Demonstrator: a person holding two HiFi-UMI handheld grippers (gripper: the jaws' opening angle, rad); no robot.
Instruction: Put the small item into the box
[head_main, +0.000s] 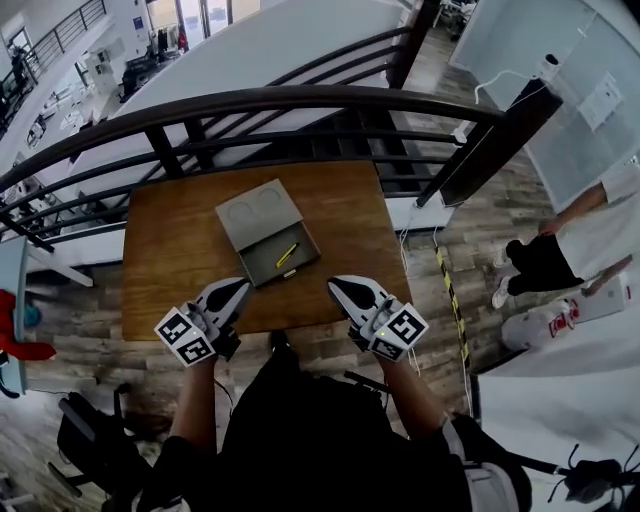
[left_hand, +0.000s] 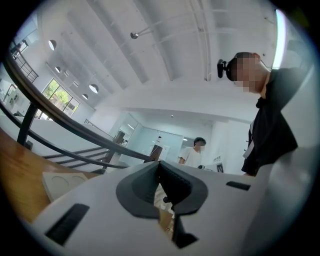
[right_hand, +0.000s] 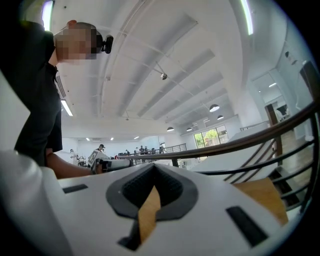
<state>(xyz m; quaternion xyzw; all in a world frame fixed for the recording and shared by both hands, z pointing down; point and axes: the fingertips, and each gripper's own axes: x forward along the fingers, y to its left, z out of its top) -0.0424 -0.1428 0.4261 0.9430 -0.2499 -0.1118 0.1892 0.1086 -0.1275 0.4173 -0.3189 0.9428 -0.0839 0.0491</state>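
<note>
The one small yellow item (head_main: 287, 255) already lies inside the one open box (head_main: 260, 268) on the bench (head_main: 170, 250); your two grippers, left (head_main: 238, 287) and right (head_main: 340, 285), hover at its near edge, jaws pressed together on nothing; the placing looks done, so you likely need only draw back.

You have bright, even light from windows (right_hand: 215, 137) and ceiling lamps (right_hand: 214, 107), soft shadows on the desk (head_main: 170, 250), and strong fisheye bending with dark corners in both gripper views.
</note>
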